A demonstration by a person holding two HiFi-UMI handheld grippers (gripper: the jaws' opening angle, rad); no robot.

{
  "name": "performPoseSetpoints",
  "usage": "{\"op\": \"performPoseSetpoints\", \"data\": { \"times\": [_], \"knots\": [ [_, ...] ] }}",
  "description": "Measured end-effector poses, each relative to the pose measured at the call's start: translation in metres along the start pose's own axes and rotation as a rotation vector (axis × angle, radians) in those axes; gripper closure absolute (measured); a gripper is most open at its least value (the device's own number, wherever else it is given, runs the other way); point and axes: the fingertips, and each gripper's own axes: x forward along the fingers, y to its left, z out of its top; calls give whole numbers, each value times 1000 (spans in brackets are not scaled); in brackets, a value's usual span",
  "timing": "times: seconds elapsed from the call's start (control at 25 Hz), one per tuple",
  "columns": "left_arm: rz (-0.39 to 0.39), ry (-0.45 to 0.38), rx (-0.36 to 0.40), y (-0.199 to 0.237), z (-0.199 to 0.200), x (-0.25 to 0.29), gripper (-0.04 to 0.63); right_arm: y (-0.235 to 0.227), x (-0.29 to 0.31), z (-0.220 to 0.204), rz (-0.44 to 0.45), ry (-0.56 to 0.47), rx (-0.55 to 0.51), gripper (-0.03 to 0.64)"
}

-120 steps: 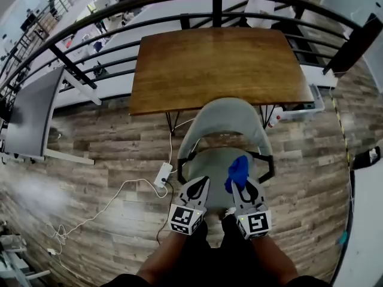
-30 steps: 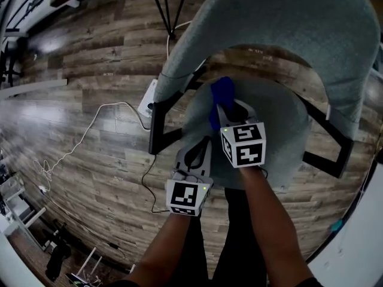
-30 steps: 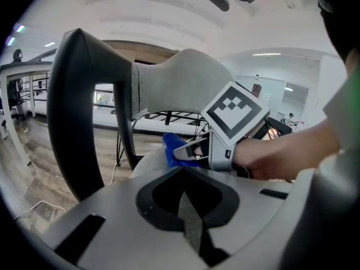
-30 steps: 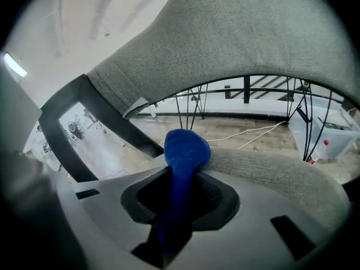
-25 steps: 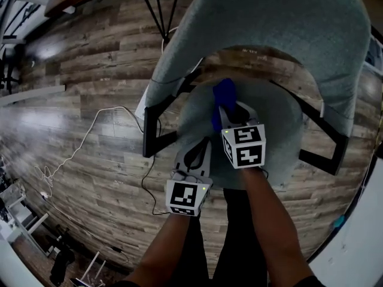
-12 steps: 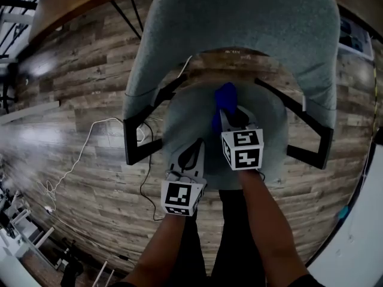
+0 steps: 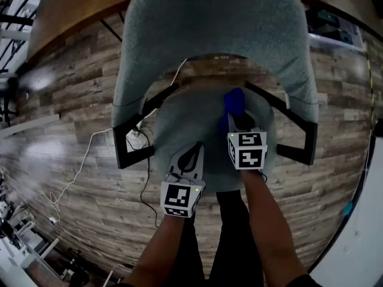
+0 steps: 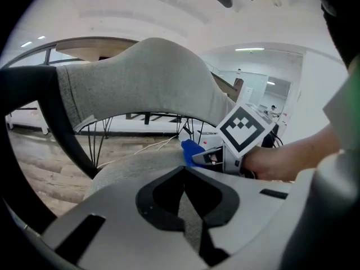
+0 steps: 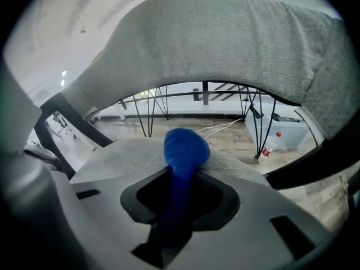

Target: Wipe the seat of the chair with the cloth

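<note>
The grey chair has a round seat [image 7: 182, 115] under a tall curved back [image 7: 215, 23]. A blue cloth [image 7: 234, 102] sticks out of my right gripper [image 7: 237, 119], which is shut on it and presses it onto the right rear part of the seat. The right gripper view shows the cloth [image 9: 185, 148] bunched against the seat fabric in front of the gripper [image 9: 181, 176]. My left gripper [image 7: 192, 151] hovers shut and empty over the seat's front edge. In the left gripper view, that gripper [image 8: 184, 173] points toward the cloth [image 8: 190, 149].
Black armrests [image 7: 128, 148] [image 7: 299, 151] flank the seat. A wooden table [image 7: 66, 8] stands behind the chair. A white power strip with cable [image 7: 134, 139] lies on the plank floor to the left. A bottle [image 9: 270, 148] stands beyond the chair.
My right gripper has dragged the cloth from the seat's left part toward its right rear. The view has closed in on the chair. The left gripper has stayed at the front edge.
</note>
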Motion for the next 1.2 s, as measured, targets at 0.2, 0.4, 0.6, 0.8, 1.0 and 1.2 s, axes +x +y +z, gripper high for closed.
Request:
{"op": "performPoseSetpoints", "data": {
  "times": [0.2, 0.4, 0.6, 0.8, 1.0, 1.2],
  "knots": [
    [-1, -32, 25, -15, 12, -1, 588, -19, -7, -6, -11, -9, -23, 515],
    [9, -32, 10, -30, 14, 2, 588, -39, -12, -8, -46, 10, -11, 514],
    [40, -24, -13, -44, 11, -5, 588, -60, -21, -14, -102, 39, -8, 515],
    [86, -23, 8, -42, 12, -15, 588, -80, -30, -18, -173, 56, -1, 514],
    [106, -44, 29, -29, 16, -34, 588, -82, -50, -13, -211, -4, -6, 514],
    [104, -56, 5, -11, 7, -53, 588, -33, -67, -1, -163, -74, -6, 515]
  ]
}}
